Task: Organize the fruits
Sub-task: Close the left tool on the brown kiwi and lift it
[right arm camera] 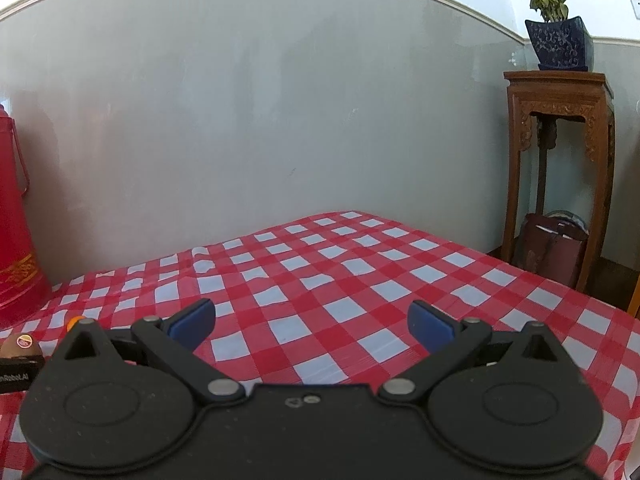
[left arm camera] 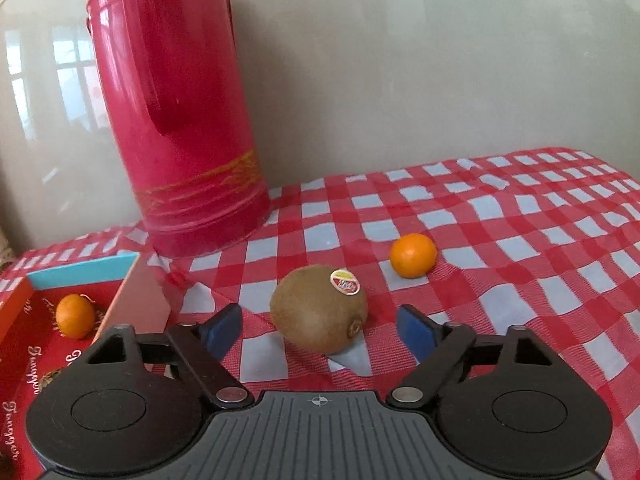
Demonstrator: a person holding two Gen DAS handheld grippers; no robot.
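Roughly partway through, judging by where the fruit lies.

Left wrist view: left gripper [left arm camera: 320,330] spread, blue pads either side of a kiwi [left arm camera: 319,308] but clear of it; gaps show on both flanks. No grip yet. Kiwi rests on the checked tablecloth [left arm camera: 520,240], sticker up, stem end toward the camera. Beyond it and to the right, well apart, a loose mandarin [left arm camera: 413,255] on the cloth. At far left an open red box [left arm camera: 24,344] with a pale lifted flap; one small orange fruit [left arm camera: 75,316] already sits inside. A tall red thermos [left arm camera: 176,112] stands behind, near the wall.

So: one fruit boxed, two still out, as far as this view shows. Likely next is closing on the kiwi, which looks firm and rounded, apt to roll if pinched off-centre.

Right wrist view: right gripper [right arm camera: 312,326] spread wide over bare checked cloth, nothing between the pads. It hangs idle to the right of the work. At the left edge, a sliver of the kiwi with its sticker and a speck of orange peek past the black gripper body. A wooden stand [right arm camera: 560,168] with a potted plant [right arm camera: 556,36] is at right.

Unclear: most of the box interior is cut off by the frame and the gripper body, so more fruit may lie there. Its printed lettering is unreadable.
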